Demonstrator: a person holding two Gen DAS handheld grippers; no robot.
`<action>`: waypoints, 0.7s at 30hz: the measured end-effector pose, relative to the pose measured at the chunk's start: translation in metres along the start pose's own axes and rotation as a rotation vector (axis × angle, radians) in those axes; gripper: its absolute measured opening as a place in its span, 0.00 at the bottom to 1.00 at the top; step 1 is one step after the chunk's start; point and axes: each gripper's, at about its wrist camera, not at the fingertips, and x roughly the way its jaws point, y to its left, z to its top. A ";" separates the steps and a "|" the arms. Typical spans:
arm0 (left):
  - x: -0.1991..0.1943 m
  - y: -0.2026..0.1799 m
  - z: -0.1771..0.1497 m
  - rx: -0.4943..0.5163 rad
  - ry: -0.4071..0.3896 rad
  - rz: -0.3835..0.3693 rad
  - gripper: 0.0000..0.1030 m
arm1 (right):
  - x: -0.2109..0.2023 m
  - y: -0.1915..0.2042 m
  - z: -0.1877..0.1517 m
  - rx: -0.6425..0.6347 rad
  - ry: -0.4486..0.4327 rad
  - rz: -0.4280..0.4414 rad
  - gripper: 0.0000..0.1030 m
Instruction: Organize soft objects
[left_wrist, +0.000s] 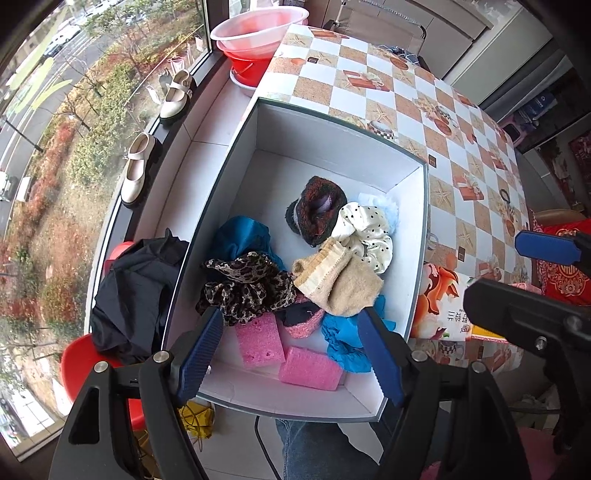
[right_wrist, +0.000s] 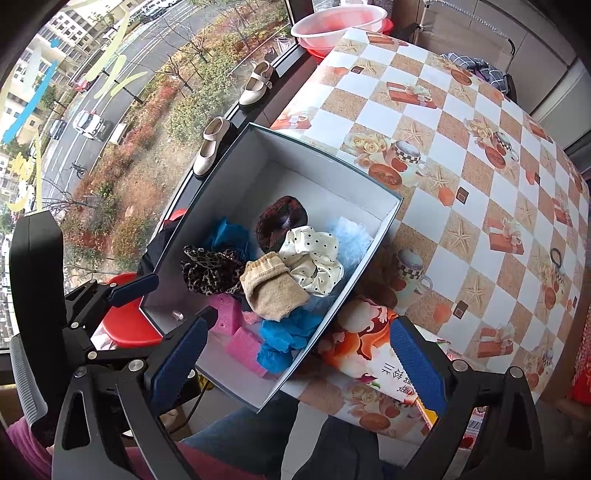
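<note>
The left gripper (left_wrist: 291, 352) hangs wide open and empty over the box (left_wrist: 369, 136), pink sponges (left_wrist: 260, 339) at six o'clock, likely ready to drop in.

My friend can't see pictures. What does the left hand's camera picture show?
A white box on a checkered table holds soft things: a tan sock, a leopard scrunchie, pink sponges and blue cloth. The open left gripper hovers above, holding nothing.

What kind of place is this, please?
Probably a room in a home, several floors up: a table with a patterned cloth, shoes on the window sill, stacked wash basins, and a street visible far below.
</note>
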 end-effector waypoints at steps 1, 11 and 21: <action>0.000 0.000 -0.001 0.002 -0.001 0.002 0.76 | 0.000 0.001 0.000 0.000 -0.001 -0.002 0.97; -0.003 0.001 -0.003 0.041 -0.009 0.031 0.76 | -0.003 0.007 -0.001 0.008 -0.011 -0.028 0.97; 0.000 0.013 -0.005 0.025 -0.002 0.022 0.79 | -0.002 0.012 0.000 0.010 -0.009 -0.034 0.97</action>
